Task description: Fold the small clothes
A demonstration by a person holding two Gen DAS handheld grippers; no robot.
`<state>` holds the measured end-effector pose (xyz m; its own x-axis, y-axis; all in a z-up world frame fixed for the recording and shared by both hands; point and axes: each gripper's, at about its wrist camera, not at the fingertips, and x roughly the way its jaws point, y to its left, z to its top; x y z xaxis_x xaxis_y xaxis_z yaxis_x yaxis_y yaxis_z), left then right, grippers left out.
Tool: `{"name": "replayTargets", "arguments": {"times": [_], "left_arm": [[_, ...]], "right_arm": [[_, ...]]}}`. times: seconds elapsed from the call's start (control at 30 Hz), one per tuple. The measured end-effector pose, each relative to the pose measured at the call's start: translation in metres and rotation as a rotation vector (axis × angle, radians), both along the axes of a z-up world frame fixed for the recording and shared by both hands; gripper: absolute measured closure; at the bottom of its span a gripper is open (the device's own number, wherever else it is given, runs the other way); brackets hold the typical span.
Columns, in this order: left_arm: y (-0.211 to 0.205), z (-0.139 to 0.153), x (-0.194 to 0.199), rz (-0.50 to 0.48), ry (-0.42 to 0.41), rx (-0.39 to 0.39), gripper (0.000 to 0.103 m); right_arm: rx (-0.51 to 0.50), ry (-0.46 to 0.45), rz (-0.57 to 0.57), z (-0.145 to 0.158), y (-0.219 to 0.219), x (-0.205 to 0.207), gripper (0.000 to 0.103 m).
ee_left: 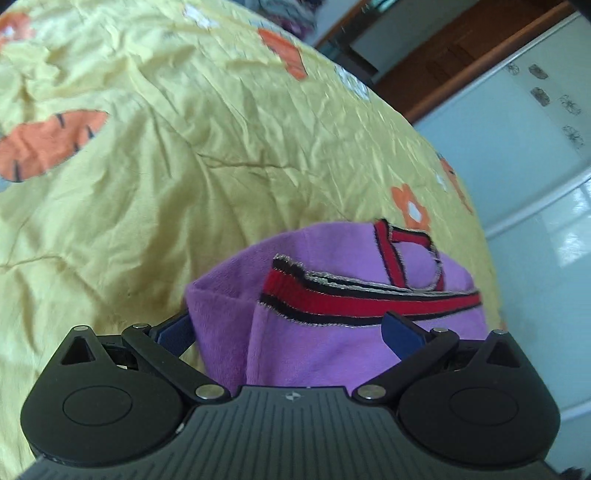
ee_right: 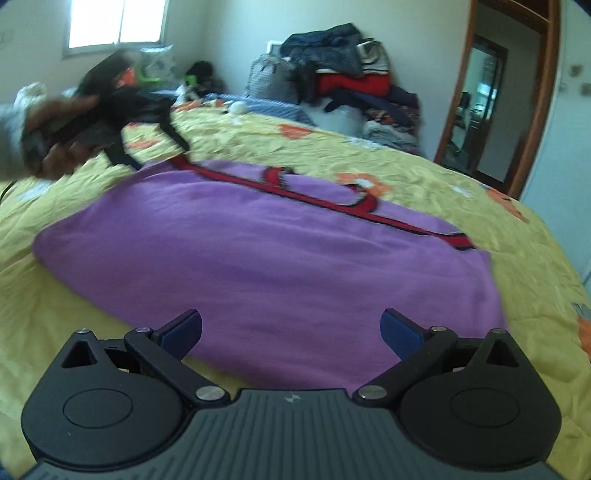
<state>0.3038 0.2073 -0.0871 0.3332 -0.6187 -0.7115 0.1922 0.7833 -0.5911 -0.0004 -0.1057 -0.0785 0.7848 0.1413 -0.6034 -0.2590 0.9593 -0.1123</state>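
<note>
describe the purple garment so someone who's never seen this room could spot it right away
Look at the bed with the yellow bedspread printed with orange flowers. The purple garment lies spread on it, between the two hand-held grippers. It is the only purple piece there, edged with red-and-black trim, unlike the dark clothes pile by the far wall.

A bed fills most of both views, covered by a crumpled yellow bedspread (ee_right: 406, 155) printed with orange carrots and flowers. Behind it stand pale walls (ee_right: 229, 33). A bright window (ee_right: 118, 22) sits high at the far left and lets in daylight. A heap of clothes (ee_right: 340, 74) is piled against the far wall. At right is a wooden door frame (ee_right: 543, 110) around a doorway, beside a pale blue wardrobe (ee_left: 517, 122).
</note>
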Motion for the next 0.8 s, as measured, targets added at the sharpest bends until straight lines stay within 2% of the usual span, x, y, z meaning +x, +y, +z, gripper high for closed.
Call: {"name": "replayTargets", "arguments": {"times": [0.1,0.17,0.2,0.23,0.27,0.3,0.47,0.6,0.63,0.67,0.73,0.77,0.8], "left_arm": [[0.015,-0.009,0.008,-0.001,0.049,-0.117,0.002],[0.02,-0.011,0.014,-0.019,0.069,-0.147,0.01],[0.02,-0.012,0.016,-0.043,0.069,-0.141,0.032],[0.019,-0.012,0.018,-0.058,0.076,-0.103,0.077],[0.016,-0.015,0.02,-0.067,0.088,-0.049,0.096],[0.015,-0.018,0.02,-0.081,0.082,-0.047,0.093],[0.017,-0.013,0.019,-0.082,0.063,-0.065,0.094],[0.025,-0.004,0.016,-0.071,0.055,-0.125,0.094],[0.026,-0.001,0.015,-0.071,0.053,-0.126,0.094],[0.025,0.001,0.014,-0.073,0.045,-0.126,0.094],[0.024,0.005,0.011,-0.07,0.043,-0.125,0.094],[0.024,0.007,0.01,-0.071,0.04,-0.127,0.094],[0.025,0.009,0.01,-0.069,0.039,-0.131,0.094]], "right_arm": [[-0.034,-0.011,0.041,0.005,0.024,-0.001,0.0],[-0.05,-0.014,0.074,0.006,0.04,-0.001,0.0],[-0.063,-0.015,0.089,0.007,0.048,0.0,0.0],[-0.078,-0.014,0.107,0.007,0.057,0.001,0.0],[-0.091,-0.019,0.123,0.008,0.065,0.002,0.0],[-0.101,-0.028,0.14,0.008,0.073,0.001,0.0],[-0.15,-0.049,0.246,0.012,0.111,0.005,0.0],[-0.188,-0.052,0.351,0.015,0.151,0.004,0.0],[-0.192,-0.056,0.384,0.015,0.162,0.003,0.003],[-0.206,-0.055,0.411,0.013,0.174,0.003,0.007],[-0.233,-0.018,0.434,0.005,0.196,0.007,0.047],[-0.222,0.023,0.445,0.001,0.204,0.011,0.053],[-0.202,0.048,0.45,-0.002,0.21,0.014,0.053]]}}
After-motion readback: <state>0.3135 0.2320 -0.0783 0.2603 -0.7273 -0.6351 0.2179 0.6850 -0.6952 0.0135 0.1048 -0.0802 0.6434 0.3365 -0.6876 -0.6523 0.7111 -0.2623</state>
